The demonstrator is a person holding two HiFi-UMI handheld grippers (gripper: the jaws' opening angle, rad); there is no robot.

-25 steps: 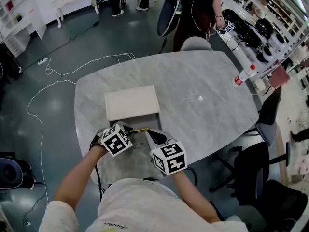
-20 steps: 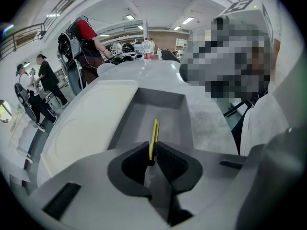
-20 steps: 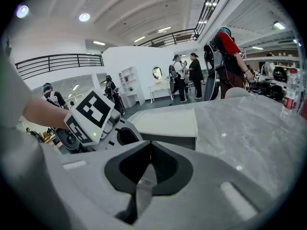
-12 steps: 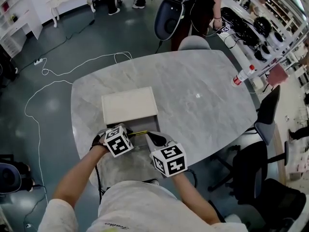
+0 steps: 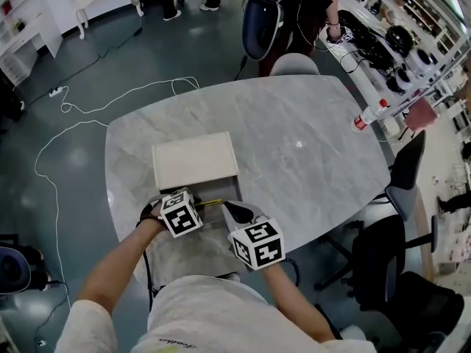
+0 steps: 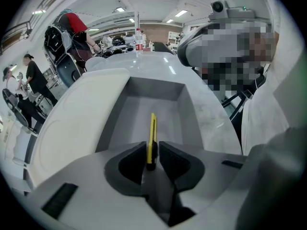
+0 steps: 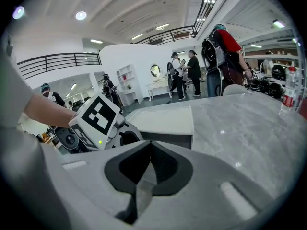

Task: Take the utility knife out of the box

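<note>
A yellow utility knife point(image 6: 152, 138) stands edge-up between the jaws of my left gripper point(image 6: 152, 158), which is shut on its near end. The blade end points into the open grey drawer of the white box point(image 6: 81, 123). In the head view the box point(image 5: 194, 160) lies on the marble table point(image 5: 309, 131), and the knife point(image 5: 213, 201) shows as a thin yellow line between the two grippers. My left gripper point(image 5: 193, 201) is at the box's near opening. My right gripper point(image 5: 229, 209) sits just right of it, shut and empty point(image 7: 149, 150).
A plastic bottle with a red label point(image 5: 370, 115) stands at the table's far right edge. A grey chair point(image 5: 294, 65) is at the far side, black chairs point(image 5: 401, 190) at the right. People stand beyond the table. A white cable point(image 5: 66, 123) lies on the floor at the left.
The grippers and knife hold their place at the box's near opening. Only the head camera has shifted slightly.
</note>
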